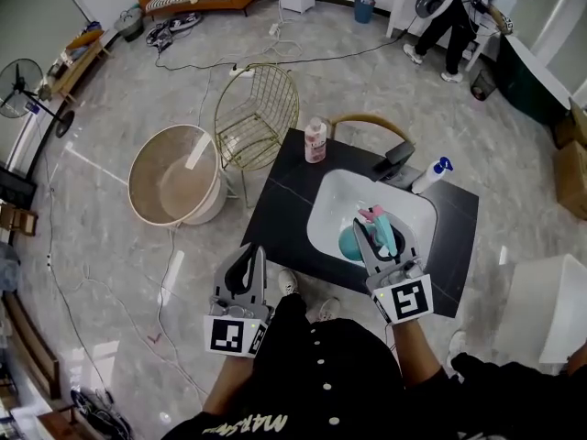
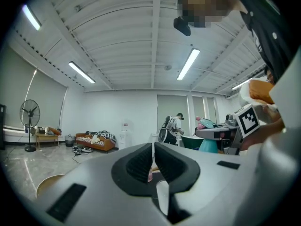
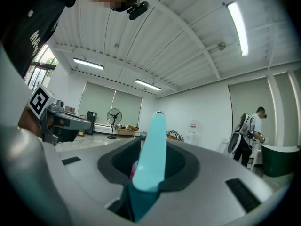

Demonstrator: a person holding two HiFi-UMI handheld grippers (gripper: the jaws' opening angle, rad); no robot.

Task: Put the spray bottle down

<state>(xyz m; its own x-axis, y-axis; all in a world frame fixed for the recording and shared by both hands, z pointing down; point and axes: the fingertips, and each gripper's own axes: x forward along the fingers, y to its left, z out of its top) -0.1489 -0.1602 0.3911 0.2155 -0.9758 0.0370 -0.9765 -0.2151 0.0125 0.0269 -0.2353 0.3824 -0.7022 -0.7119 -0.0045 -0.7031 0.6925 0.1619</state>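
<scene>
- The step in hand is the carry: the right tongs (image 1: 371, 232) clamp the teal spray bottle (image 1: 381, 230) by its head, over the white basin (image 1: 413, 211) in the desk (image 1: 284, 204).
- Next, it needs lowering onto a firm spot, base down, before the tongs let go.
- The left tongs (image 1: 248, 259) are closed and empty.
- Under the right tongs the basin seems otherwise empty.
- The beige tub (image 1: 151, 168), left of the left tongs, looks empty.
</scene>
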